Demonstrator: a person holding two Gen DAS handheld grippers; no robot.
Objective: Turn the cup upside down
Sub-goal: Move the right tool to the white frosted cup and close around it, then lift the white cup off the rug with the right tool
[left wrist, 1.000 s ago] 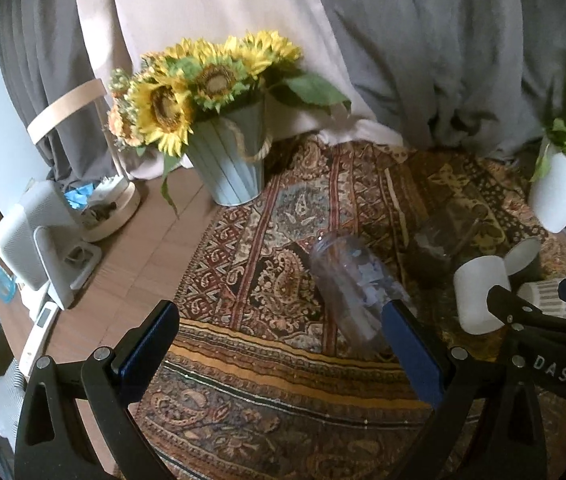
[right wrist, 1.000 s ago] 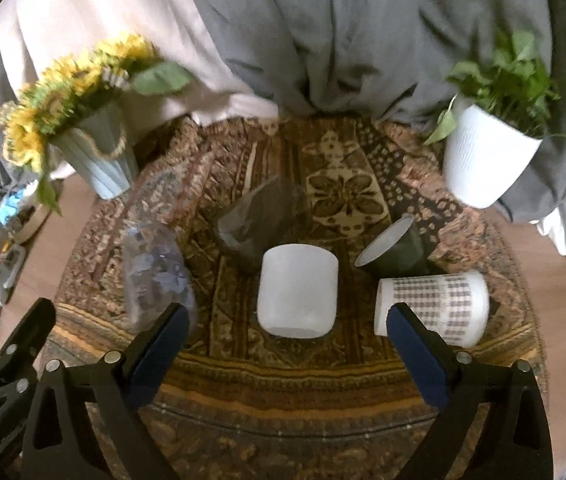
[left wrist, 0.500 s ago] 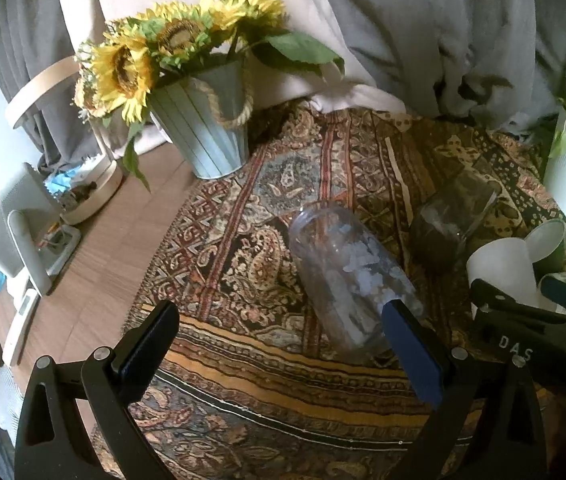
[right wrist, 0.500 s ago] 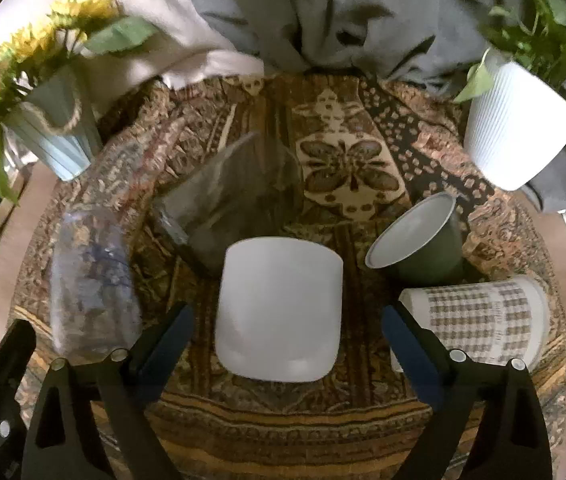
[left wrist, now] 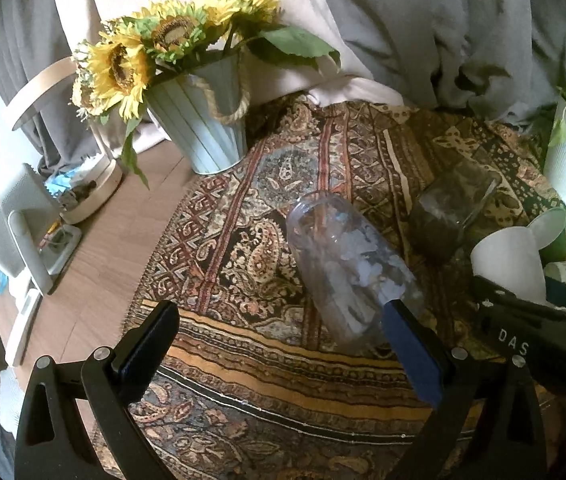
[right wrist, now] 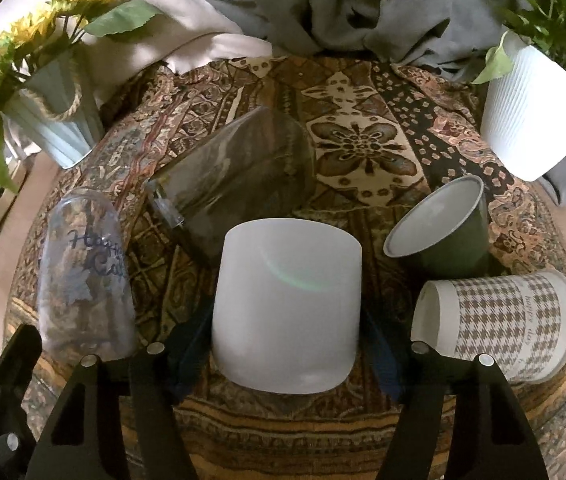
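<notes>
A white frosted cup (right wrist: 287, 308) lies on its side on the patterned cloth (right wrist: 355, 148), its base toward me. My right gripper (right wrist: 287, 356) is open, its blue-padded fingers on either side of the cup's near end; I cannot tell whether they touch it. The same cup shows at the right of the left wrist view (left wrist: 511, 264). A clear printed plastic cup (left wrist: 347, 264) lies on its side just ahead of my left gripper (left wrist: 279, 352), which is open and empty; its right finger sits in front of that cup's near end.
A smoky glass tumbler (right wrist: 235, 176), a green cup (right wrist: 443, 232) and a houndstooth paper cup (right wrist: 499, 320) also lie on their sides. A sunflower bucket (left wrist: 203, 128) stands far left, a white plant pot (right wrist: 531, 116) far right. Grey drapes hang behind.
My right gripper has moved forward and down until its fingers flank the white cup, and the gap has narrowed. My left gripper has come closer to the clear cup.
</notes>
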